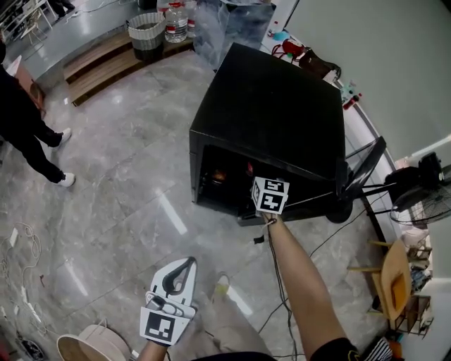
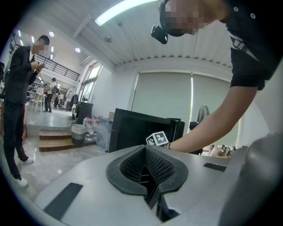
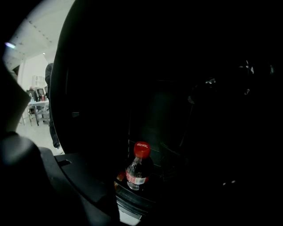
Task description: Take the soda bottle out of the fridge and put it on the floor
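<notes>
The black fridge (image 1: 275, 106) stands on the grey marble floor (image 1: 127, 204) with its front open and its inside dark. Inside it, a soda bottle (image 3: 139, 167) with a red cap stands upright near the front edge. My right gripper (image 3: 141, 194) reaches into the opening, open, with the bottle a little ahead between the jaws and untouched. In the head view only its marker cube (image 1: 270, 195) shows at the fridge mouth. My left gripper (image 1: 189, 262) hangs low over the floor, shut and empty, pointing at the fridge (image 2: 132, 130).
A person in black (image 1: 28, 134) stands at the far left. A bin (image 1: 146, 32) and water bottles (image 1: 176, 21) sit beyond the fridge by a wooden step (image 1: 106, 63). A fan (image 1: 423, 197), a wooden chair (image 1: 394, 282) and floor cables (image 1: 282, 282) are on the right.
</notes>
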